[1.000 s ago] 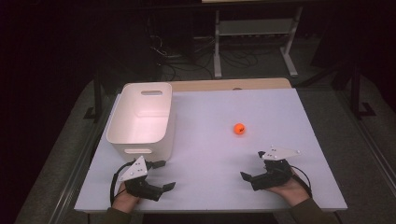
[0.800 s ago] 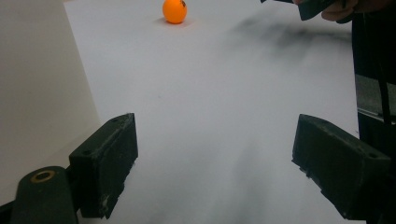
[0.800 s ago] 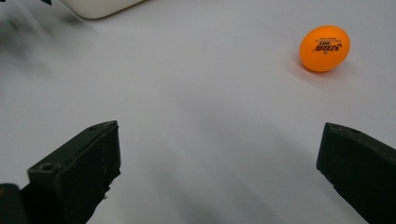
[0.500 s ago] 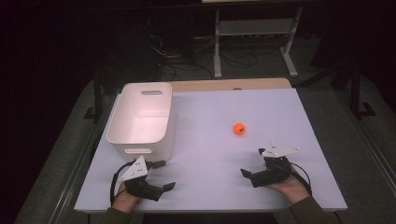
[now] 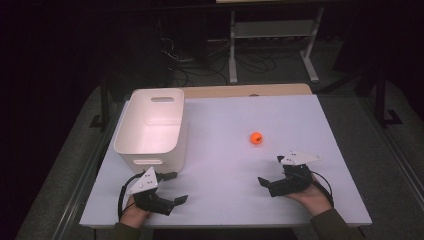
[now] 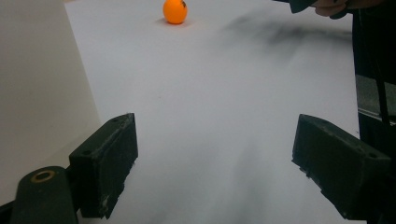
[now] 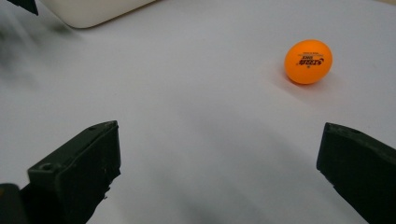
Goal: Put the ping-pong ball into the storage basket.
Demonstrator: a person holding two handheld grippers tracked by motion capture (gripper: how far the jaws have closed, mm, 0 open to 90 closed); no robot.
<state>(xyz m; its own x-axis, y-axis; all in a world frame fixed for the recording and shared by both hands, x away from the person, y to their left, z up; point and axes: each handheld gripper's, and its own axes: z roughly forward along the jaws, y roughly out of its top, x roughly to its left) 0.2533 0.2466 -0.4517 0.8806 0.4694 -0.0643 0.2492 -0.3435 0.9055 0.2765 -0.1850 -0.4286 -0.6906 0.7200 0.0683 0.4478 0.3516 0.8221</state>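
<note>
The right tool, jaws wide and empty, has edged toward the small orange plastic ball; the left tool waits agape, empty.

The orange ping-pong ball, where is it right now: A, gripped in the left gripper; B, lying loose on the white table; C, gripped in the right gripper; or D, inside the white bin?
B: the orange ping-pong ball lies bare on the white table, right of the white bin, ahead of the open right gripper and apart from the open left gripper.
</note>
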